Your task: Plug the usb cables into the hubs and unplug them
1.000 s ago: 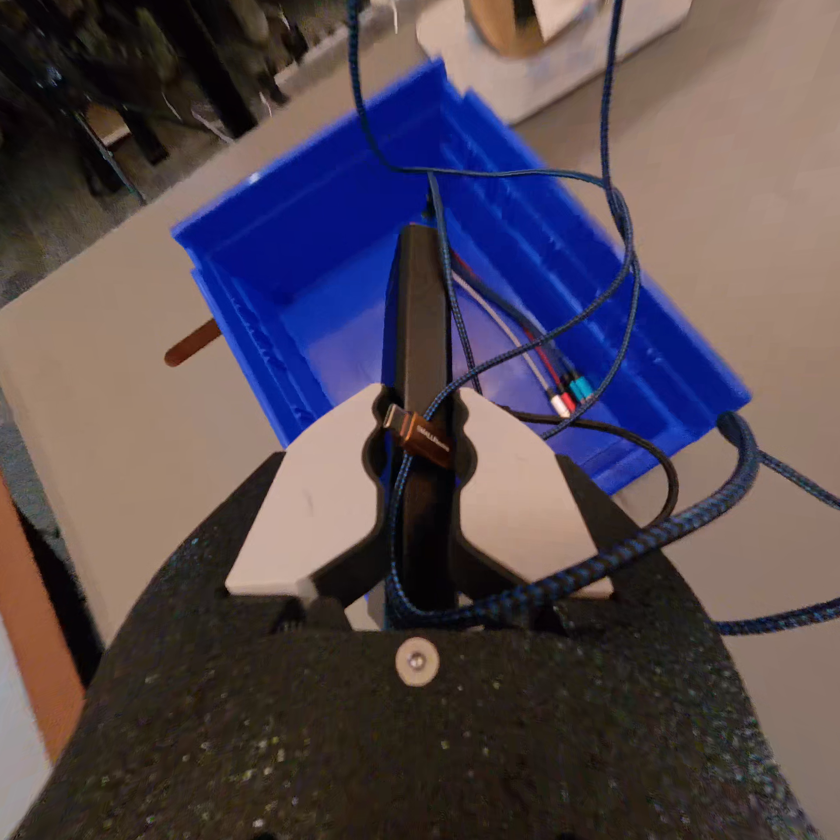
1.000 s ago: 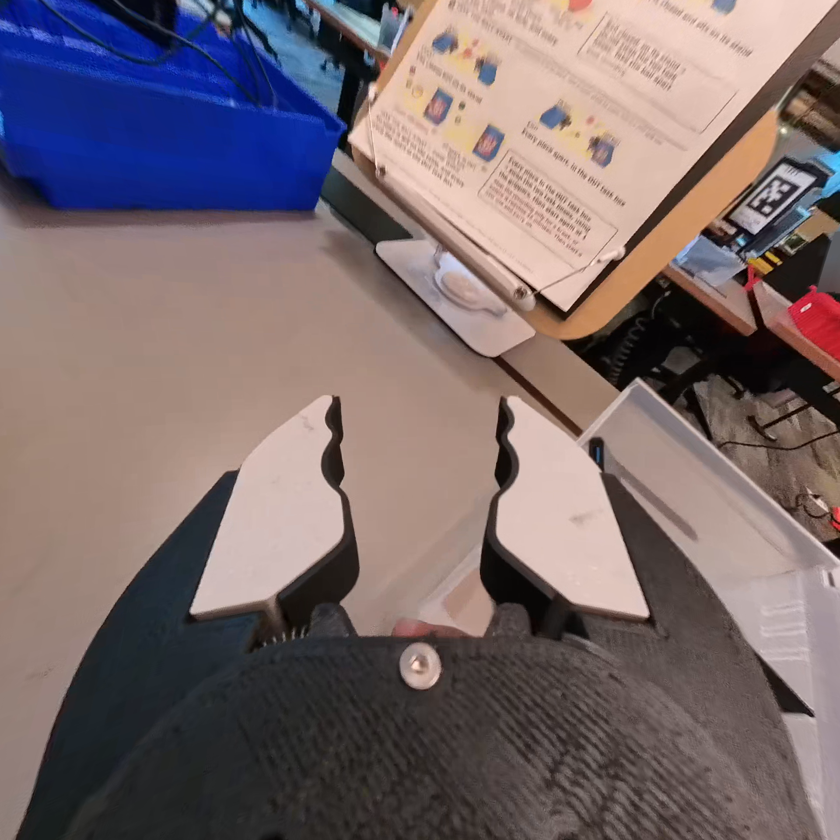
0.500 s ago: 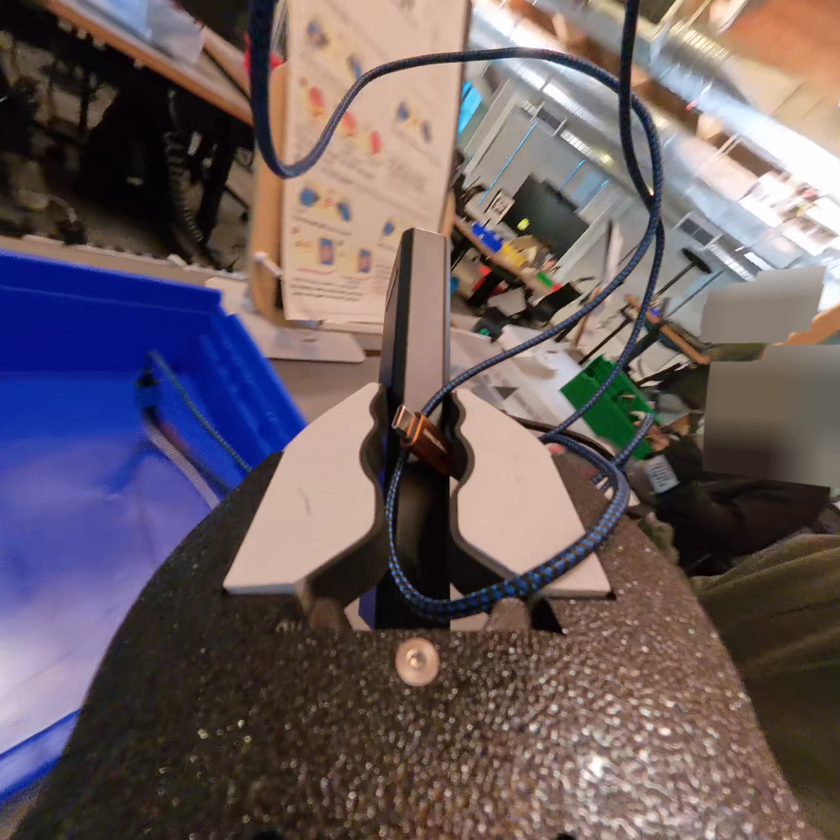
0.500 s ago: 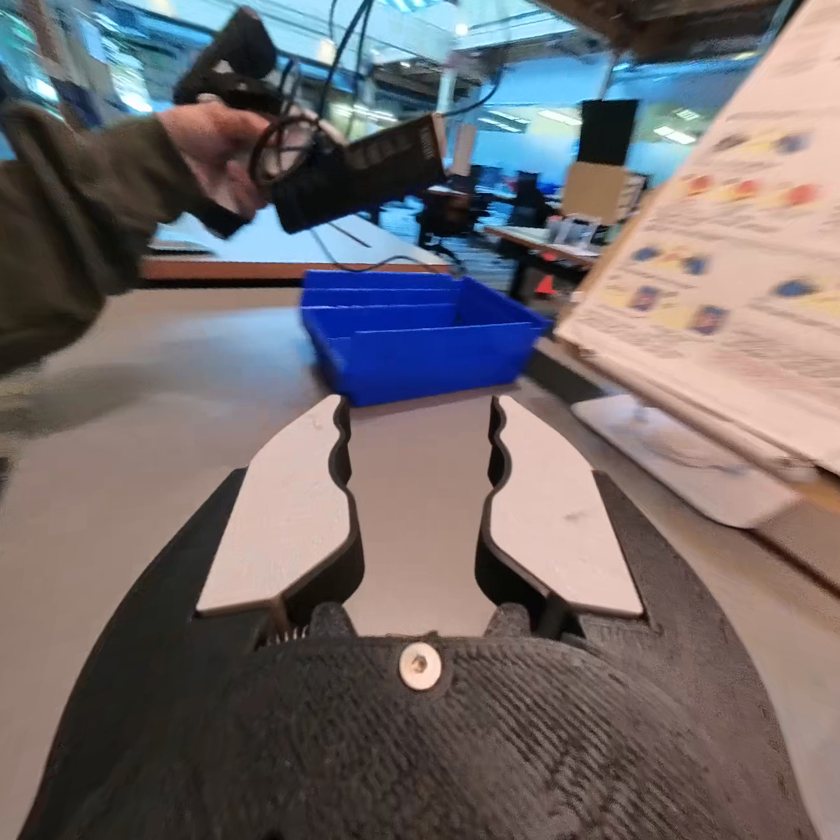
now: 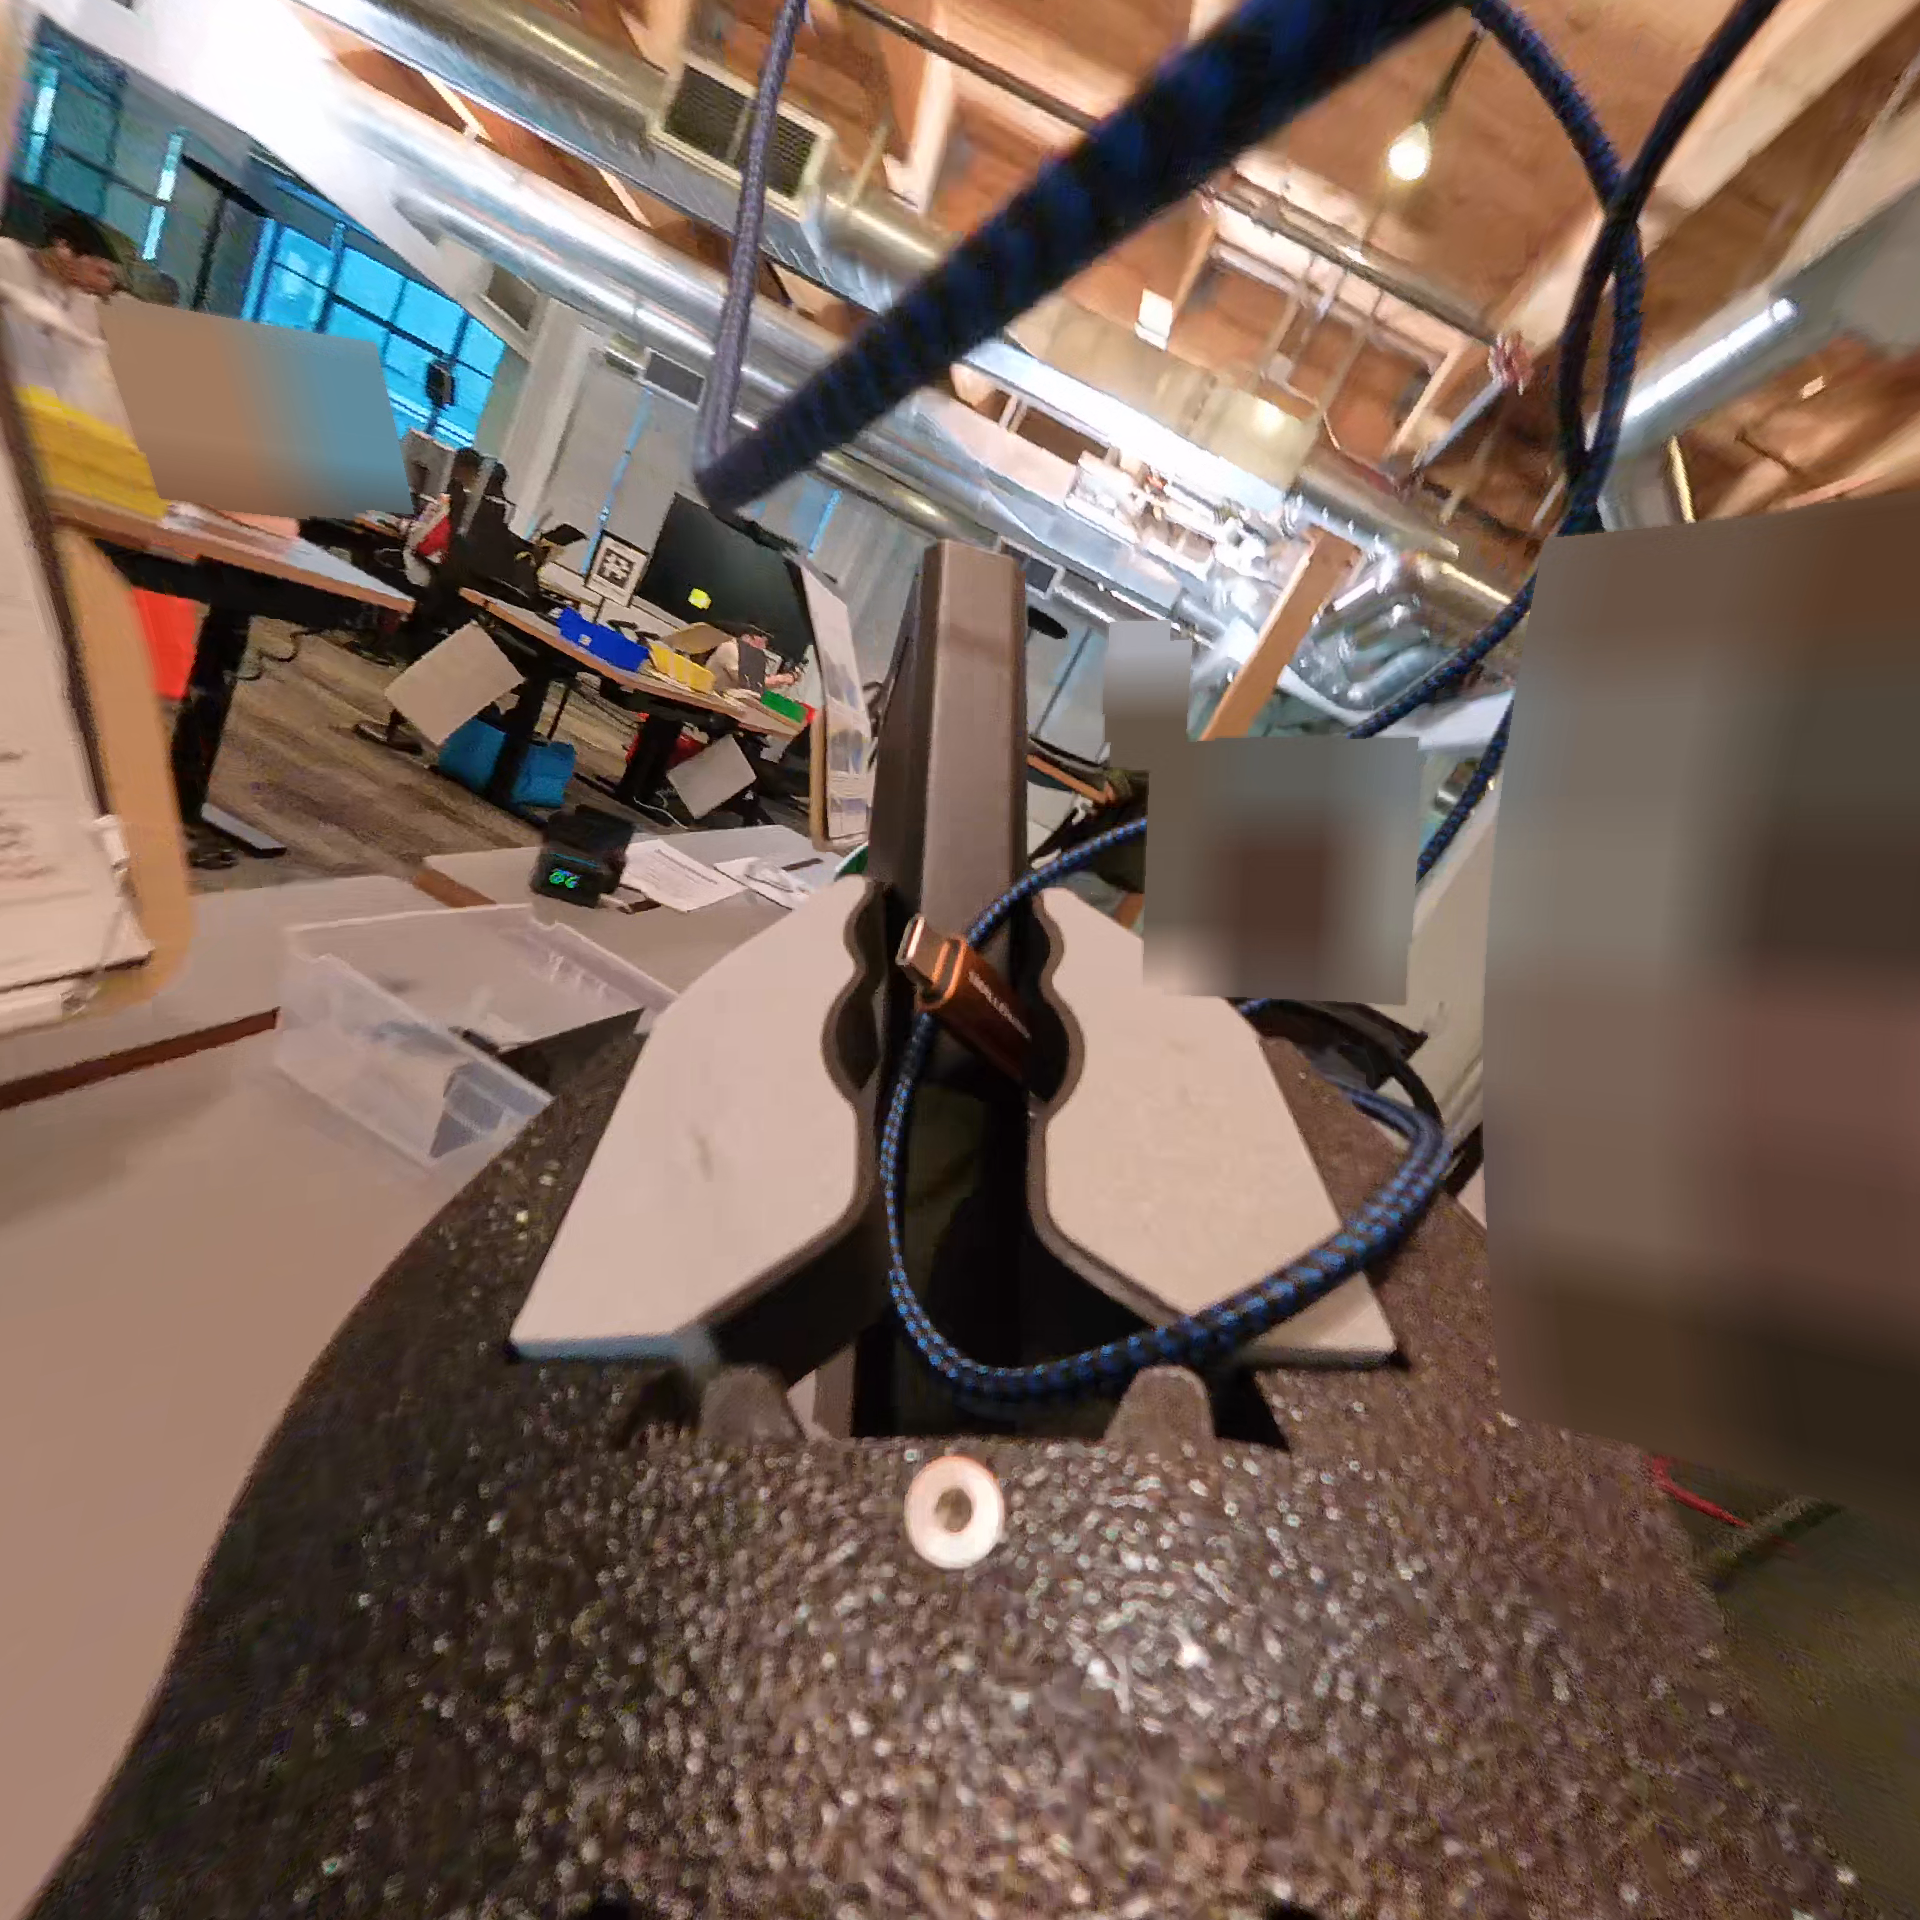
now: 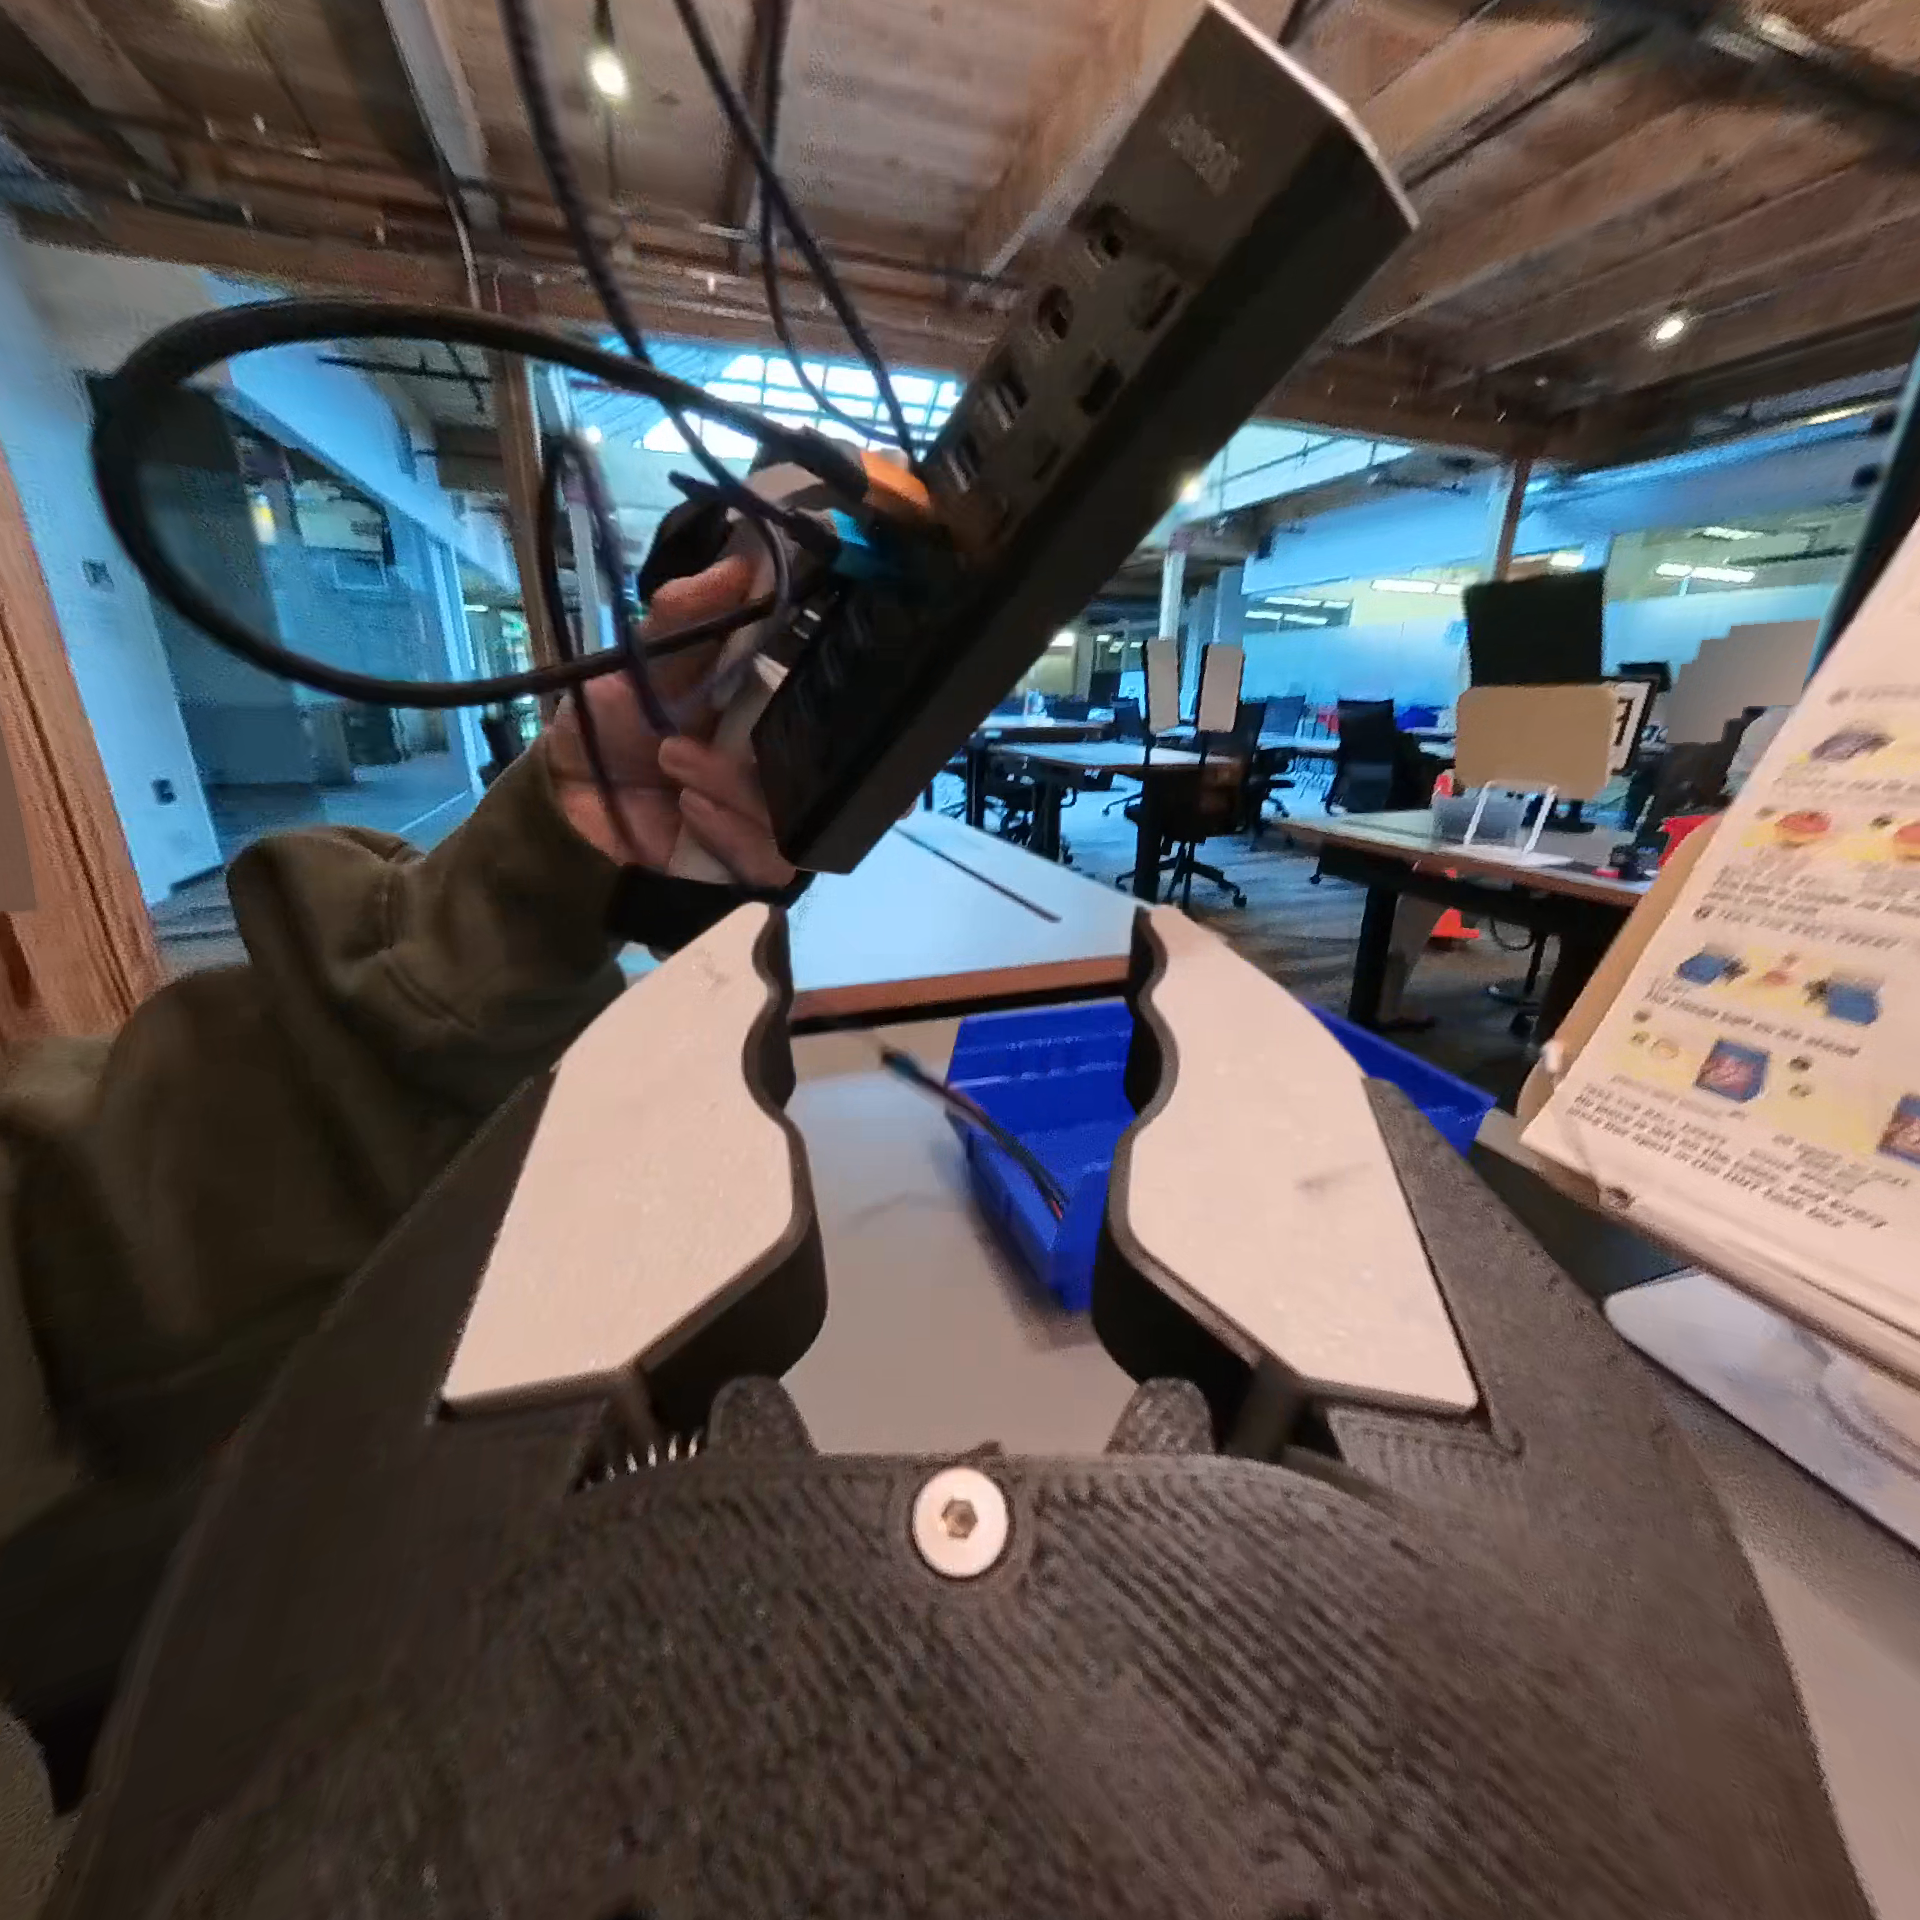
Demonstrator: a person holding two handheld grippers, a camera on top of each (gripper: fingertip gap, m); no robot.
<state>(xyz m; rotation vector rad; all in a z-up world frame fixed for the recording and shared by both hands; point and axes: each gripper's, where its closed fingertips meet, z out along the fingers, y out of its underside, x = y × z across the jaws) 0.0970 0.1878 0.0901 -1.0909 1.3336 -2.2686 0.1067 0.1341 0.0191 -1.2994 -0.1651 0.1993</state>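
Observation:
My left gripper point(image 5: 956, 935) is shut on a long black USB hub point(image 5: 961, 727) that stands up between its fingers. A bronze USB plug point(image 5: 966, 1003) sits in the hub's side, and its blue braided cable point(image 5: 1299, 1288) loops over the right finger and up overhead. In the right wrist view the hub point(image 6: 1091, 468) is raised high and tilted, with a hand point(image 6: 665, 769) holding the left gripper and cables hanging from it. My right gripper point(image 6: 956, 935) is open and empty, below the hub.
A blue bin point(image 6: 1039, 1122) stands on the grey table point(image 6: 914, 1299) with a loose cable end point(image 6: 977, 1122) over its edge. An instruction sheet on a stand point(image 6: 1766, 987) is at the right. A clear plastic box point(image 5: 416, 1039) lies on the table in the left wrist view. Tip to tip, the grippers are about 10 cm apart.
My left gripper has lifted the hub and cable up from over the blue bin into the air. My right gripper has swung round and tilted up toward the raised hub, still open.

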